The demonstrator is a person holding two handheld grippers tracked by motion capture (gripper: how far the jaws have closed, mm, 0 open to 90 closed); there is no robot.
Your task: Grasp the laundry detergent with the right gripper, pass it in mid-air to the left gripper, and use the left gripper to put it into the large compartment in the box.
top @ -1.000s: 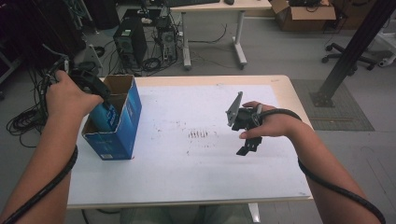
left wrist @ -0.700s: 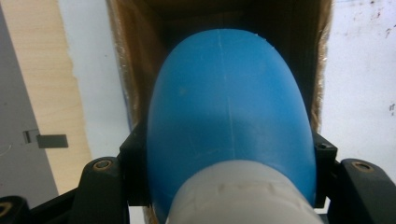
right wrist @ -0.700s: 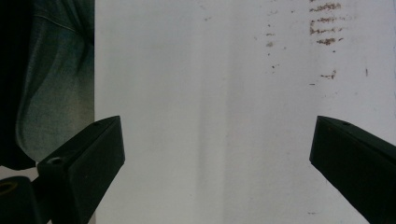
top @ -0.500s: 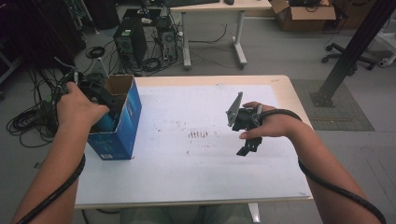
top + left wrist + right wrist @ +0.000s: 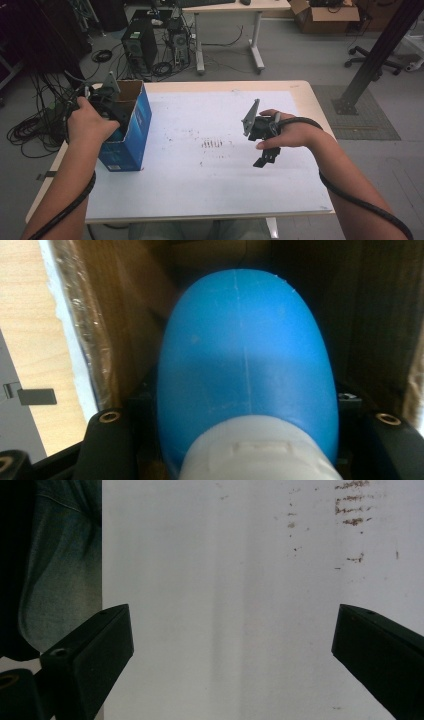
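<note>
blue bottle (image 5: 245,365) inside cardboard box (image 5: 131,135)

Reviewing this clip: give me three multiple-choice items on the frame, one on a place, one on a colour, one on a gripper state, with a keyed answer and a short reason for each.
1. Where is the left hand-held gripper?
A. Down inside the open cardboard box
B. Flat on the white sheet
C. Over the table's right edge

2. What colour is the rounded object between the left jaws?
A. Red
B. Blue
C. Green

3. How do the right hand-held gripper's jaws stand?
A. Shut on a cable
B. Shut on the box
C. Open, with nothing between them

Answers:
1 A: the high view shows it reaching into the cardboard box at the table's left edge.
2 B: the left gripper view shows a blue rounded object with a white end, brown box walls around it.
3 C: in the right gripper view the right hand-held gripper has its jaws wide apart over the bare white sheet.
</note>
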